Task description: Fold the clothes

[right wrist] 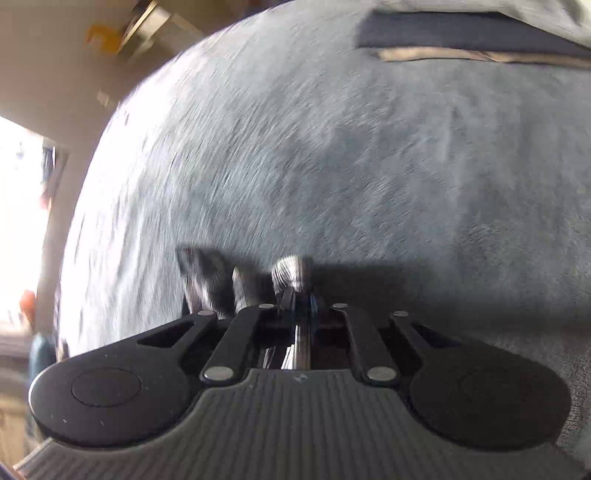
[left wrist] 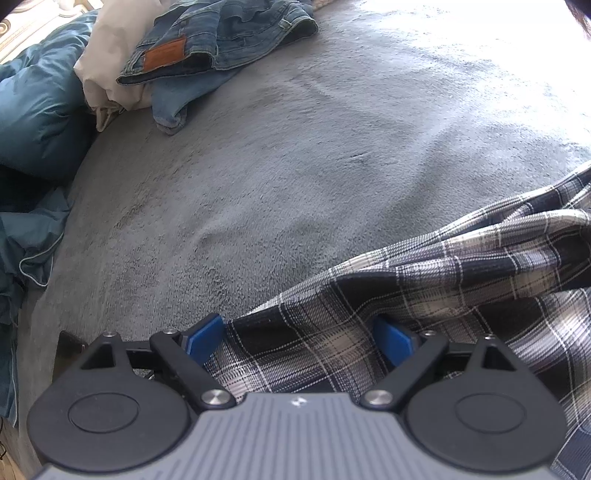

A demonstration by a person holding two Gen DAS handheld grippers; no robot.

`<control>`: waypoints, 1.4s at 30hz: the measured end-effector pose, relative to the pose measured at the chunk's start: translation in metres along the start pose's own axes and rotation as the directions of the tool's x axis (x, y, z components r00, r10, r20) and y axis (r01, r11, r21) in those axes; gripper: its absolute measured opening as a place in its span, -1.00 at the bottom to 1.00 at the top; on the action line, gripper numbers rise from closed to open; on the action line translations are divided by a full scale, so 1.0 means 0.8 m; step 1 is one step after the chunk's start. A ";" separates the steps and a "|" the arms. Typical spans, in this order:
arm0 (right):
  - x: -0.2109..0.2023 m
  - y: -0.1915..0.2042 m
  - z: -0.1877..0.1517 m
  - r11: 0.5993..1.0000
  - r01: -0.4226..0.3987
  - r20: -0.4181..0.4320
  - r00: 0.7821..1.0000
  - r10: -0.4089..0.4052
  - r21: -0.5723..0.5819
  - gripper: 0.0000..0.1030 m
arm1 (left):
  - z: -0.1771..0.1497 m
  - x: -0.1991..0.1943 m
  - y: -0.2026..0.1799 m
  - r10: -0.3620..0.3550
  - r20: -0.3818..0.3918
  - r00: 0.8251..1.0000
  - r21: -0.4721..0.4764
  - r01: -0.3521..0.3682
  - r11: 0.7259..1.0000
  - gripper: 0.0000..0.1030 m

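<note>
On the grey plush bed cover (left wrist: 295, 166), a teal quilt (left wrist: 33, 110) bunches at the far left beside a cream cloth (left wrist: 99, 62) and crumpled blue denim jeans (left wrist: 221, 33). The left hand-held gripper (left wrist: 299, 338) stands wide open, its blue pads astride the rumpled navy-and-white plaid flannel shirt (left wrist: 424, 280), which spreads rightward in soft folds. The right hand-held gripper (right wrist: 295, 291) is pinched tight on a bunched shirt edge, blurred.
</note>
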State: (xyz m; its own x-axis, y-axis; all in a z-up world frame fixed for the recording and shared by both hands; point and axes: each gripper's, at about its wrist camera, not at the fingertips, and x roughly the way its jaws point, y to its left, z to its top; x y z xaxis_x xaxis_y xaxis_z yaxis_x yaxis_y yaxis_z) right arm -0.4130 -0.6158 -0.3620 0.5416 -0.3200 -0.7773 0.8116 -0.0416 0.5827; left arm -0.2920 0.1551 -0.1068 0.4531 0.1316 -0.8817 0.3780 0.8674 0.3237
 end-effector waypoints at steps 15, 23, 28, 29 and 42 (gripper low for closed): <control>0.024 0.032 0.005 0.991 0.100 -0.054 0.993 -0.106 -0.093 -0.22 | 0.000 0.001 0.000 0.006 0.001 1.000 0.001 -0.006 1.000 0.79; 0.027 0.036 -0.005 0.935 0.236 -0.035 0.967 -0.254 -0.263 -0.87 | 0.000 0.002 0.004 0.004 0.002 1.000 0.006 -0.004 1.000 0.79; -0.010 -0.009 0.005 0.926 0.341 0.011 0.939 -0.344 -0.159 -0.86 | 0.000 0.002 0.003 0.007 0.003 1.000 0.005 -0.007 1.000 0.79; -0.015 -0.011 0.005 0.936 0.322 -0.003 0.945 -0.326 -0.139 -0.84 | 0.000 0.002 0.002 0.008 0.002 1.000 0.006 -0.008 1.000 0.79; 0.023 0.027 -0.049 0.947 0.165 -0.165 0.963 -0.216 -0.277 -1.00 | -0.001 0.000 0.002 0.015 0.000 1.000 0.011 -0.015 1.000 0.79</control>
State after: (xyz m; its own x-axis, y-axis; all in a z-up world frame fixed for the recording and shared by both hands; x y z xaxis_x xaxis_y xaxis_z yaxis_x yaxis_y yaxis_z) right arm -0.3775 -0.5857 -0.3728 0.3824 -0.1434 -0.9128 0.9182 0.1696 0.3580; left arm -0.2919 0.1565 -0.1067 0.4589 0.1440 -0.8767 0.3799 0.8602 0.3402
